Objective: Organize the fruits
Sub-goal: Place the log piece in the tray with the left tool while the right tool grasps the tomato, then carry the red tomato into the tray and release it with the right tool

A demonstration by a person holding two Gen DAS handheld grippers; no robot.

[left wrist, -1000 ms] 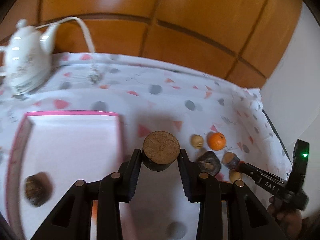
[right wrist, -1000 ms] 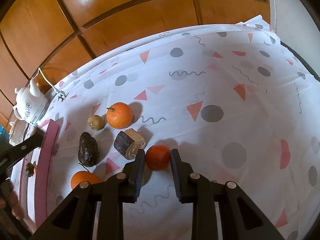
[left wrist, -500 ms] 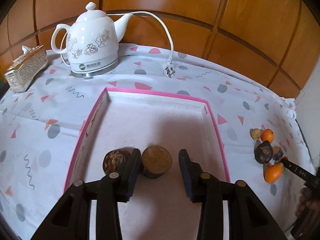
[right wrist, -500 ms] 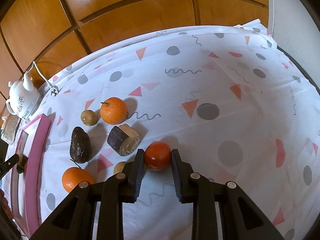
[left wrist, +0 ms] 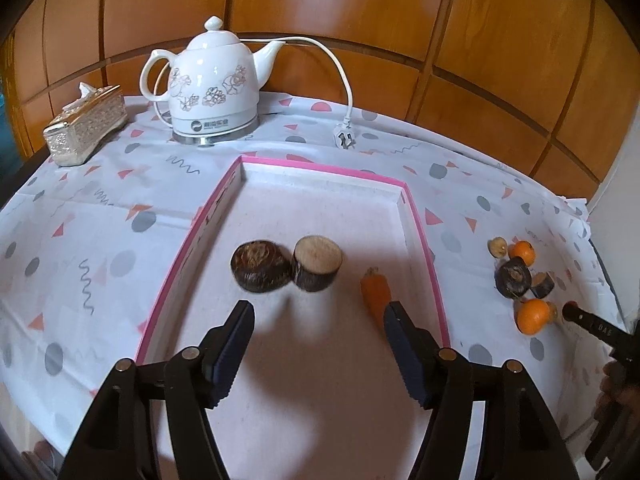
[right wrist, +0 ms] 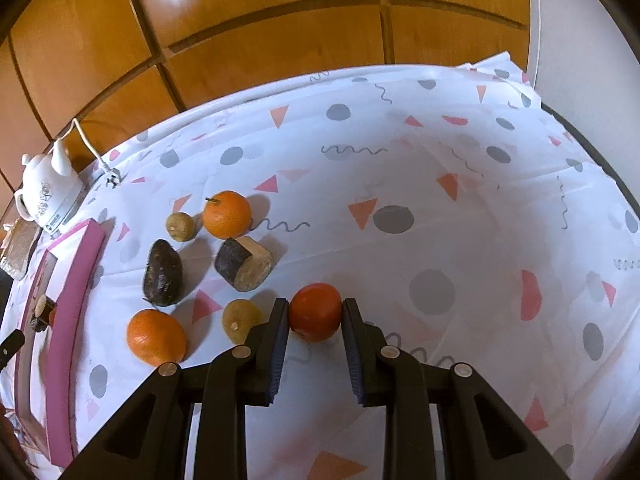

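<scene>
The left gripper (left wrist: 318, 320) has let go, jaws now wide, leaving the cut brown fruit (left wrist: 318, 263) in the pink tray (left wrist: 424, 240); the right gripper (right wrist: 315, 316) still clamps the red fruit (right wrist: 315, 312) on the tablecloth (right wrist: 440, 208).

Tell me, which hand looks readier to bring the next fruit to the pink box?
The right gripper: its jaws already flank the red fruit. The left gripper hangs open and empty over the box.

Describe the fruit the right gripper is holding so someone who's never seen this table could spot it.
On the patterned tablecloth, right of the pink tray, lies a cluster of fruit. At its near right edge, the right gripper clamps a red-orange tomato. It is redder and glossier than the two oranges beside it.
</scene>
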